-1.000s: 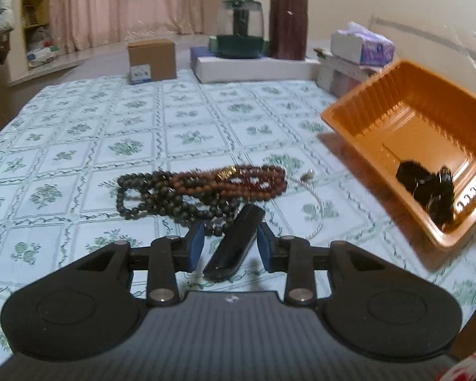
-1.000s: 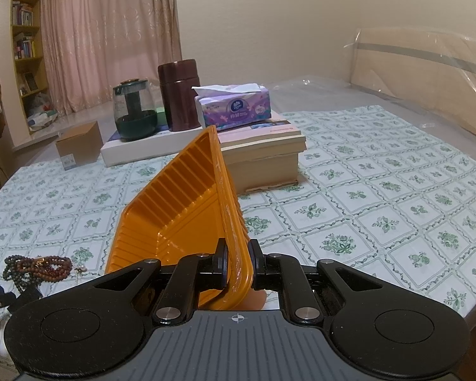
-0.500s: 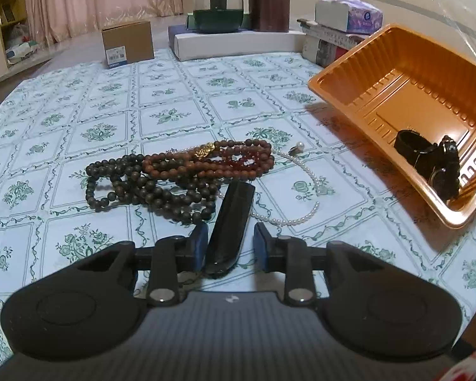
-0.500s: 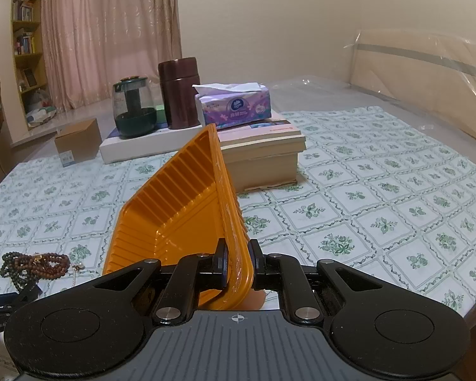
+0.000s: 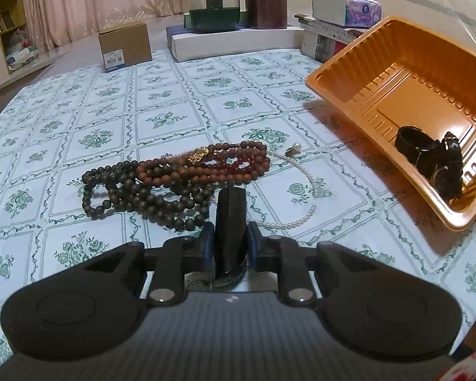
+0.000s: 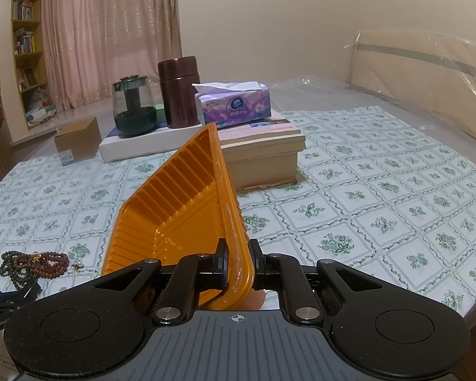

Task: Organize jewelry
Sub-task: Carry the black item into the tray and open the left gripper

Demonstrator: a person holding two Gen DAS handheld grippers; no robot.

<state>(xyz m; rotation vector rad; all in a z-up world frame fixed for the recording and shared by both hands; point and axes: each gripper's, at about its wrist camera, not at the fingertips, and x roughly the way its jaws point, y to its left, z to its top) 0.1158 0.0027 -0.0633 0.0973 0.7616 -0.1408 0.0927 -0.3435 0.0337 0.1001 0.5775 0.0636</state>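
Left wrist view: left gripper (image 5: 230,243) jaws clamp a black strap (image 5: 230,222), right gripper (image 6: 237,265) jaws clamp the tilted tray (image 5: 406,95) holding a watch (image 5: 434,162); beads (image 5: 174,177) and pearls (image 5: 304,197) remain on the tabletop.

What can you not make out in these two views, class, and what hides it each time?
- Near end of the black strap, left wrist view: hidden behind the left hand-held gripper.
- Dark items in the orange tray: too jumbled to identify.
- Tray floor, right wrist view: hidden by its own tilted wall, clamped in the right hand-held gripper.
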